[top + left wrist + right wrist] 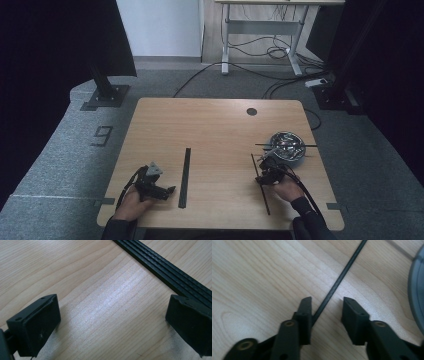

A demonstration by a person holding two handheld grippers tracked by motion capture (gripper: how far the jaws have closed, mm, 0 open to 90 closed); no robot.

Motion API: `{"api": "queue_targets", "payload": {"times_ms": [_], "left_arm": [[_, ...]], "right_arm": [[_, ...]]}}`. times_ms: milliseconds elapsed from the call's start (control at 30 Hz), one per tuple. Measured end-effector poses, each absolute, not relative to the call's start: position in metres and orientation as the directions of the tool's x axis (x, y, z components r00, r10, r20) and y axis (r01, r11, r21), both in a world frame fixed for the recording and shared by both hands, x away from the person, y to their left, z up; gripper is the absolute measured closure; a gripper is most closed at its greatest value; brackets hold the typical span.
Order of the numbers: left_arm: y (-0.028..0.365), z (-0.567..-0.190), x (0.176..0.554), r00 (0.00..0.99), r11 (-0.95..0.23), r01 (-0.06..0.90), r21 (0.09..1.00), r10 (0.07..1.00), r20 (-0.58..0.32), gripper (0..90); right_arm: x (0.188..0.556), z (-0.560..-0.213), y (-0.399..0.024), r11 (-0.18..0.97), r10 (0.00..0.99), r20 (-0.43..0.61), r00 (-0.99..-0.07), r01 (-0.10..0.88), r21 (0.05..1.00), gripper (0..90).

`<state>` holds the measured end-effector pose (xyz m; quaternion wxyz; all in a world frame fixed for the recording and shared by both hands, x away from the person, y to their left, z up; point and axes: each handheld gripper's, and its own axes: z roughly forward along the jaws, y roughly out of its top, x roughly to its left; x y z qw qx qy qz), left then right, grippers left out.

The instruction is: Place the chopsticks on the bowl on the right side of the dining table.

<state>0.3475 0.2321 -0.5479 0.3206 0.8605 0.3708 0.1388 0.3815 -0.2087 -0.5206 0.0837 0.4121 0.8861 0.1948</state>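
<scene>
Straddling a thin black rod (337,282) that lies flat on the pale wooden bench (215,125), the right gripper (325,307) has its fingers (305,315) partly closed around it. One finger sits against the rod's side, the other stands off with a gap, so the rod is bracketed but not yet pinched. This looks like a pick-up set low so that the pads can catch so slender a piece. The rod is straight, matte and smooth, and runs from just beside the grey bowl (287,147) back toward the person's right hand (287,189). The bowl is round, holds glinting metal bits, and carries another thin rod across its rim.

Well left of the bowl, the left gripper (160,187) rests on the bench, its fingers (37,325) wide apart and empty. Just beside it lies a flat, ribbed black strip (185,177), long and narrow.
</scene>
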Motion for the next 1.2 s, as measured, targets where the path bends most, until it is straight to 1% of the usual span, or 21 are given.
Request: {"api": "queue_targets", "payload": {"times_ms": [200, 400, 500, 633, 800, 833, 933, 1000, 1067, 1100, 1200], "left_arm": [[0.232, -0.548, 0.348, 0.686, -0.519, 0.549, 0.655, 0.727, 0.001, 0.0], [0.232, -0.548, 0.348, 0.686, -0.519, 0.549, 0.655, 0.727, 0.001, 0.0], [0.232, -0.548, 0.348, 0.687, -0.520, 0.549, 0.654, 0.727, 0.001, 0.0], [0.232, -0.548, 0.348, 0.687, -0.520, 0.550, 0.654, 0.727, 0.001, 0.0], [0.232, -0.548, 0.348, 0.687, -0.520, 0.549, 0.654, 0.727, 0.001, 0.0], [0.232, -0.548, 0.348, 0.687, -0.520, 0.549, 0.654, 0.727, 0.001, 0.0], [0.232, -0.548, 0.348, 0.687, -0.520, 0.549, 0.654, 0.727, 0.001, 0.0], [0.232, -0.548, 0.348, 0.687, -0.520, 0.549, 0.654, 0.727, 0.001, 0.0], [0.232, -0.548, 0.348, 0.687, -0.520, 0.549, 0.654, 0.727, 0.001, 0.0], [0.232, -0.548, 0.348, 0.687, -0.520, 0.549, 0.654, 0.727, 0.001, 0.0], [0.232, -0.548, 0.348, 0.687, -0.520, 0.550, 0.654, 0.727, 0.001, 0.0]], "right_arm": [[0.383, -0.519, -0.206, 0.624, 0.732, 0.016, -0.682, 0.678, 0.389, 74.9], [0.387, -0.518, -0.205, 0.651, 0.711, 0.012, -0.704, 0.664, 0.367, 81.8], [0.391, -0.517, -0.206, 0.653, 0.708, 0.026, -0.705, 0.669, 0.356, 83.3], [0.393, -0.517, -0.206, 0.665, 0.703, 0.015, -0.711, 0.666, 0.338, 85.5], [0.394, -0.515, -0.203, 0.692, 0.687, -0.003, -0.726, 0.653, 0.308, 85.4], [0.395, -0.515, -0.202, 0.698, 0.682, -0.006, -0.731, 0.649, 0.301, 84.4], [0.397, -0.513, -0.201, 0.698, 0.681, -0.001, -0.732, 0.649, 0.301, 76.1], [0.398, -0.509, -0.201, 0.702, 0.683, -0.018, -0.731, 0.649, 0.293, 71.1], [0.399, -0.506, -0.200, 0.716, 0.675, -0.038, -0.737, 0.642, 0.273, 64.7], [0.399, -0.505, -0.200, 0.718, 0.675, -0.039, -0.737, 0.643, 0.268, 60.1], [0.399, -0.503, -0.200, 0.716, 0.679, -0.036, -0.733, 0.651, 0.250, 51.8]]}}
